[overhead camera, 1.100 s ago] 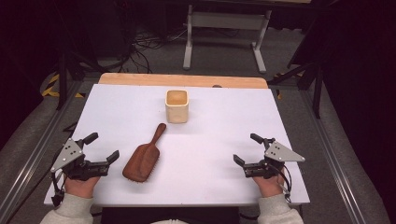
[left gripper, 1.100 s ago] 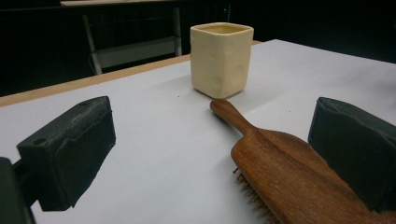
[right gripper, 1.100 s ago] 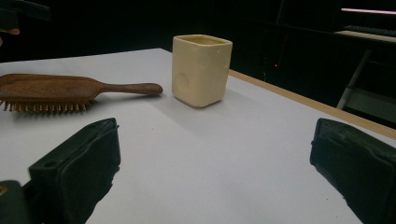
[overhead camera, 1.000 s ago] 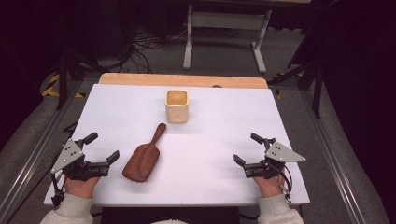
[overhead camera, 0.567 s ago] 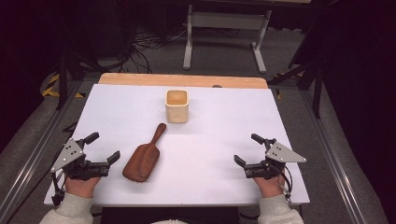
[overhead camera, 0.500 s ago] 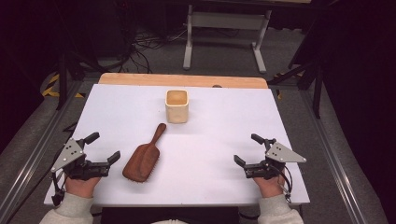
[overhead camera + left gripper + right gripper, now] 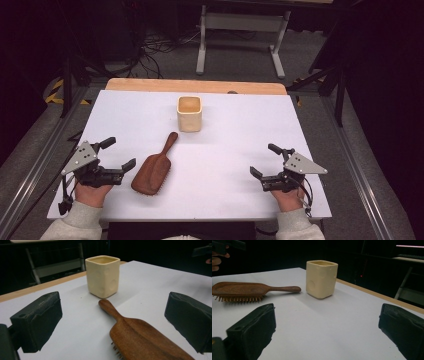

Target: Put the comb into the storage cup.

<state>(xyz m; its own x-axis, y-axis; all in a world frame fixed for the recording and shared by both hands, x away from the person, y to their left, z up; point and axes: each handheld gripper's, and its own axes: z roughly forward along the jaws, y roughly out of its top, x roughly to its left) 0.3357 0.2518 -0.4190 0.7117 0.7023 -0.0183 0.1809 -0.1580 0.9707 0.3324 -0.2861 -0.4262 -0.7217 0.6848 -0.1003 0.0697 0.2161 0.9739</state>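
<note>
A brown wooden hairbrush (image 7: 153, 169) lies bristles down on the white table (image 7: 240, 130), its handle pointing toward a cream square cup (image 7: 189, 113) standing upright farther back. My left gripper (image 7: 119, 154) rests open at the front left, just left of the brush head. In the left gripper view the hairbrush (image 7: 140, 337) lies between the wide jaws, with the cup (image 7: 103, 275) beyond it. My right gripper (image 7: 265, 160) rests open at the front right, holding nothing. The right gripper view has the cup (image 7: 321, 278) ahead and the hairbrush (image 7: 244, 291) at left.
A wooden strip (image 7: 195, 86) runs along the table's far edge. Behind it stand a metal frame (image 7: 240, 35) and cables on the floor. Metal rails (image 7: 350, 165) flank the table on both sides.
</note>
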